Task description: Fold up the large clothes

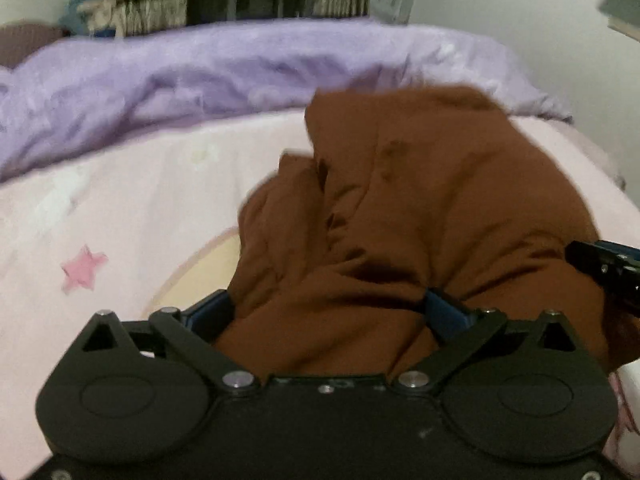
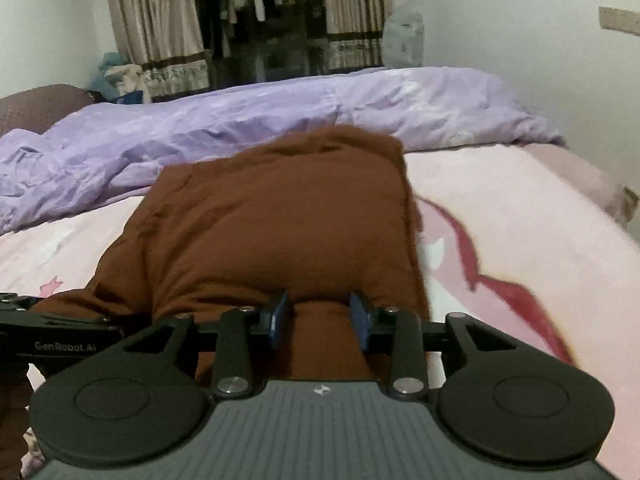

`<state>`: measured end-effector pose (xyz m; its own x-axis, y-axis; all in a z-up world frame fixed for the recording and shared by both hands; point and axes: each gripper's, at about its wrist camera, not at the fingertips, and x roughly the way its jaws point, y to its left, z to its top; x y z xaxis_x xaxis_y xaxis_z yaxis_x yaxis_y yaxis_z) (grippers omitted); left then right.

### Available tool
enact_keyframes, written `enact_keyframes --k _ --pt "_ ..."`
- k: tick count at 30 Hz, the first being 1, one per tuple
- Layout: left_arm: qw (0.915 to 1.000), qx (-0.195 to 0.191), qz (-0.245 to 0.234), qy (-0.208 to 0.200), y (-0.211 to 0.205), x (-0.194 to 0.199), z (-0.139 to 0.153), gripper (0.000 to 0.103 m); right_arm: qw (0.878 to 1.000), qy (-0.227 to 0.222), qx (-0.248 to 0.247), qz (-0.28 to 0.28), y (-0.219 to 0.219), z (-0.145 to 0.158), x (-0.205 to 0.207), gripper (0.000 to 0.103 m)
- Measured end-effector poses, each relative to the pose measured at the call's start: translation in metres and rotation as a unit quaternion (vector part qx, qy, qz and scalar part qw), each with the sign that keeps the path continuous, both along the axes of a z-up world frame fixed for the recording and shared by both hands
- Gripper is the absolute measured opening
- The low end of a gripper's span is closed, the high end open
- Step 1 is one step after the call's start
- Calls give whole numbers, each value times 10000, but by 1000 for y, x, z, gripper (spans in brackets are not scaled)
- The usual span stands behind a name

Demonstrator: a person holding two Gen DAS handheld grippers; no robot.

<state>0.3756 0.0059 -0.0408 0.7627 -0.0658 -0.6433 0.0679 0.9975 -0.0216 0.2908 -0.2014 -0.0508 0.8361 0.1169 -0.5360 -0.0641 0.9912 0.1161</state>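
Step in hand: I judge that a fold is being carried; both tools hold the near part of the brown garment point(image 2: 280, 216) and it hangs bunched above the bed point(image 2: 520, 216).
Garment place: it is in the middle of the pink sheet, with its far end lying just in front of the purple duvet point(image 2: 240, 120).
Left hand-held gripper point(image 1: 328, 312): the jaws stand rather wide, and thick brown cloth fills the space between them; the right blue finger point(image 1: 444, 312) presses into the cloth, so I read it as gripping a thick bunch.
Right hand-held gripper point(image 2: 322, 316): the jaws stand narrow, closed on a gathered neck of the cloth, with the blue fingers point(image 2: 362, 316) touching it on each side.
Relation of the tools: they are near each other, and each one shows at the edge of the other's view.
Next move, my judgement: to bring the held edge forward over the far part and lay it flat; the two tools must travel together, because the cloth is bulky and can slide or wrinkle.
Risk: the left grip holds many layers, so some may slip out.
Count: one garment, two grippers, one duvet, one bed, and one pink star print point(image 1: 84, 268) in the left view.
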Motion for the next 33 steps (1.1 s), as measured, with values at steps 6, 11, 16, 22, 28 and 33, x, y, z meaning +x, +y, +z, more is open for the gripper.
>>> enact_keyframes --k 6,11,16,22,28,33 --pt "9985 205 -230 -449 -9 -35 33 103 9999 -127 -36 -57 -13 41 -41 49" --pt "9989 391 -140 196 -16 -30 -3 103 9989 421 181 -135 -19 0 -38 59" --pt "9995 274 -70 138 -17 -25 -13 103 9979 394 438 -266 -29 -16 -30 70" --pt "9991 401 -6 133 -25 -51 20 103 9982 387 302 -343 -27 10 -49 85" --pt "9995 276 -109 -58 -18 -95 43 103 9986 394 -103 -323 -14 31 -76 92" --pt "9991 306 -178 -225 -23 -130 54 103 9984 452 -127 -304 -10 36 -98 92"
